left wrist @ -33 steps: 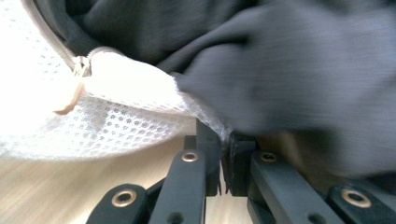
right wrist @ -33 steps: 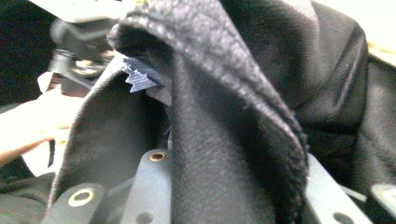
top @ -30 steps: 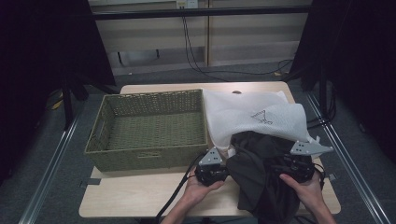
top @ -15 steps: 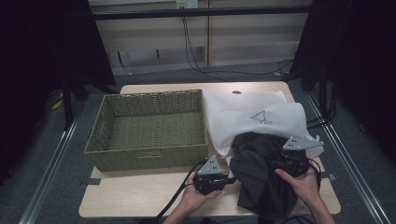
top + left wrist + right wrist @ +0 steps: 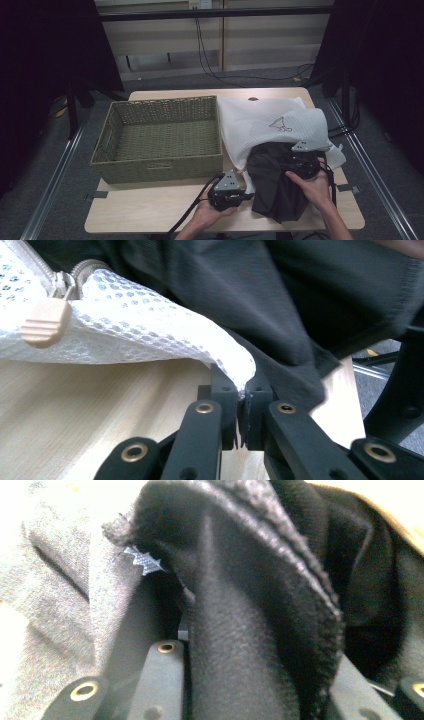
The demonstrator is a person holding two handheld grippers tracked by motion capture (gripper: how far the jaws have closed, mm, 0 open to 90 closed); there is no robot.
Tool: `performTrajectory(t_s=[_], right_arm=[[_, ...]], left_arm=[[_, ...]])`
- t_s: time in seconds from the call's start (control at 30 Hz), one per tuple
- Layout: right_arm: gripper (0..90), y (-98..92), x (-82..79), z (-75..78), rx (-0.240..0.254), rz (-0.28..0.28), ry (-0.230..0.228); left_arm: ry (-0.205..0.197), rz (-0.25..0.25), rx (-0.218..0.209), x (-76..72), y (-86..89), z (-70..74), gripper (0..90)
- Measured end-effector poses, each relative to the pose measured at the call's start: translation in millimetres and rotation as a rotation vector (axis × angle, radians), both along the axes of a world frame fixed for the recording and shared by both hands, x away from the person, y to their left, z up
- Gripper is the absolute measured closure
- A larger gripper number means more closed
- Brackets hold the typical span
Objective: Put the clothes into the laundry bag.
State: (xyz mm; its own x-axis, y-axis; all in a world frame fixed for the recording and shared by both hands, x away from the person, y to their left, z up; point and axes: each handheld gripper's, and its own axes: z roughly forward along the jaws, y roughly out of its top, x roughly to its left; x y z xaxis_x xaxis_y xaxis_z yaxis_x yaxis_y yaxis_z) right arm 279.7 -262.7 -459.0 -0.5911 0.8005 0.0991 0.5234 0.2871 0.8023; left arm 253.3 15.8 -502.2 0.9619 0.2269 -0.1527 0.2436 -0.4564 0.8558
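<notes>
A: What has the left claw (image 5: 244,399) got?

B: Its jaws are pinched tight on the edge of the white mesh bag (image 5: 150,335). In the left gripper view the mesh hem runs up and to the left from the jaw tips, and the beige zipper pull (image 5: 46,322) hangs farther along that same edge, well off to the left.

A: And the right claw (image 5: 250,645)?

B: It is clamped on a thick fold of the black garment (image 5: 260,630). In the right gripper view the dark cloth fills the gap between the two jaws and rises above them.

A: Where do the two things lie?

B: From the high view, the black garment (image 5: 275,185) sits between the two claws, spilling out of the bag's mouth toward the near edge of the counter (image 5: 150,210). The bag (image 5: 270,125) stretches away beyond the right claw (image 5: 302,162), flat on the counter. The left claw (image 5: 235,192) is just left of the garment.

A: Anything else nearby?

B: A woven basket (image 5: 160,140) stands beyond the left claw, just beside the bag.
</notes>
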Motion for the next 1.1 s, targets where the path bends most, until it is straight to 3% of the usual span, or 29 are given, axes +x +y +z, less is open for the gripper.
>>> performTrajectory(t_s=[0.1, 0.3, 0.53, 0.8, 0.93, 1.1], right_arm=[[67.5, 4.3, 8.9, -0.7, -0.027, -0.023, -0.013], [67.5, 7.7, 28.6, -3.3, -0.025, -0.062, -0.006], [67.2, 16.7, 54.9, -6.3, -0.062, -0.113, -0.043], [67.1, 20.1, 77.9, -3.6, -0.029, -0.156, -0.073], [64.1, 19.7, 78.8, -12.9, -0.002, -0.13, -0.068], [53.6, 18.9, 61.4, -11.5, 0.027, -0.091, -0.059]], left_arm=[[0.0, -0.004, 0.004, -0.3, 0.1, 0.1, 87.4], [-0.005, -0.01, -0.006, -1.9, -1.0, 0.6, 87.5], [-0.004, -0.021, -0.005, -1.1, 0.9, 1.9, 87.6], [0.017, -0.036, -0.009, 1.1, 6.6, 4.1, 87.6], [0.014, -0.021, 0.004, 3.7, 10.6, 2.8, 87.0], [0.026, -0.018, -0.014, 6.4, 13.7, 4.5, 81.0]])
